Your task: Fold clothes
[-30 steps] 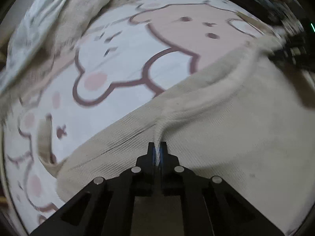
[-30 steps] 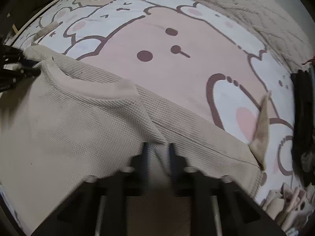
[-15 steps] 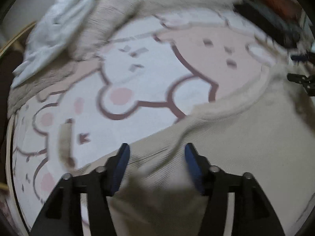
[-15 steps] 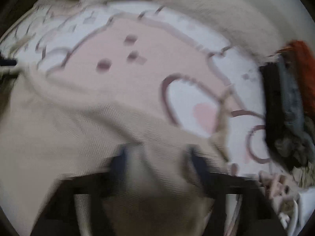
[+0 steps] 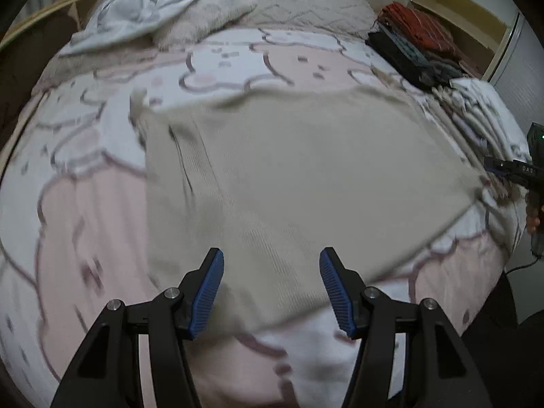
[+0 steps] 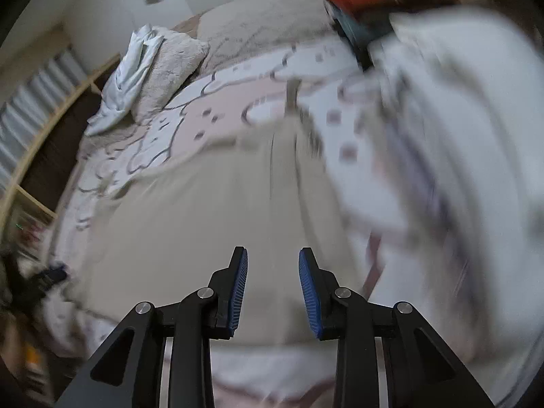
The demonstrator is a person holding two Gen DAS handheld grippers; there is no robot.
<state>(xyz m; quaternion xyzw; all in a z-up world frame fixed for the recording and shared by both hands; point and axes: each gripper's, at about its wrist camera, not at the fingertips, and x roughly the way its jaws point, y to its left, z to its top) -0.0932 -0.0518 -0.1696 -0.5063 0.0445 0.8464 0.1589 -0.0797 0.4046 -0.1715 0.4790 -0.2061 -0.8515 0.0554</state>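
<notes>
Shirt (image 5: 306, 176), one, beige and waffle-knit, lies flat in the middle of the bed's cartoon bedspread (image 5: 85, 231). It forms a broad, roughly square panel, so no long axis is plain; one folded edge with seams runs along its left side in the left wrist view, pointing toward the pillows. Left gripper (image 5: 271, 292) hovers above the near hem, jaws apart, nothing between them. Right gripper (image 6: 273, 292) hangs over the cloth too, its jaws closing with no fabric caught. Beyond lie one fluffy pillow (image 5: 207, 17) under one crumpled white cloth (image 5: 142, 3), one stack of folded clothes (image 5: 418, 40), and one patterned white heap (image 5: 476, 108) beside the shirt.
</notes>
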